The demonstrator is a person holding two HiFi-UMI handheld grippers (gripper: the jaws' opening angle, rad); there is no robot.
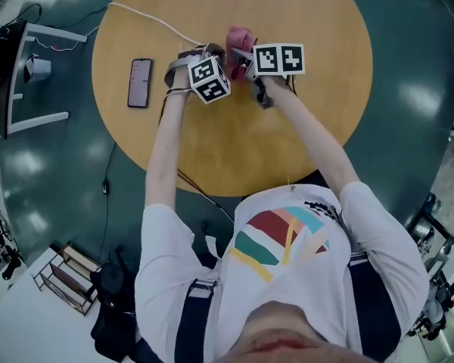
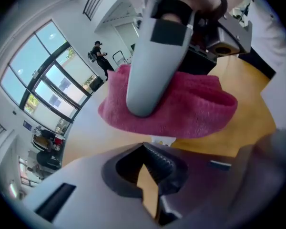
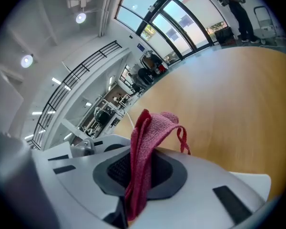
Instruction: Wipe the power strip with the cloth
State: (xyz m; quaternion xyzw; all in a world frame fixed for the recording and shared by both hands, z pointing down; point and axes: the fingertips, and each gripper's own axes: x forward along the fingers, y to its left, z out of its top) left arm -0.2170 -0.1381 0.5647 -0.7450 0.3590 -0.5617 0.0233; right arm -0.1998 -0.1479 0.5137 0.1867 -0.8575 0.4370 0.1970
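Note:
On the round wooden table point(image 1: 234, 150) my two grippers meet near the far edge. My right gripper point(image 1: 246, 59) point(image 3: 138, 171) is shut on a pink cloth point(image 1: 240, 38) point(image 3: 150, 128), which stands up folded between its pads. In the left gripper view the cloth point(image 2: 190, 109) hangs bunched under one grey finger point(image 2: 155, 56) of the right gripper. My left gripper point(image 1: 212, 54) point(image 2: 150, 168) is shut just in front of the cloth, with nothing seen between its pads. A small white piece point(image 2: 163, 140) below the cloth looks like the power strip. Its white cable point(image 1: 147, 17) runs in from the far left; the grippers hide the rest.
A black phone point(image 1: 139, 82) lies on the table's left side. A dark cable point(image 1: 189, 184) drops over the near edge by the person's left arm. A white frame point(image 1: 30, 82) stands on the floor at the left. A person point(image 2: 101, 56) stands far off by the windows.

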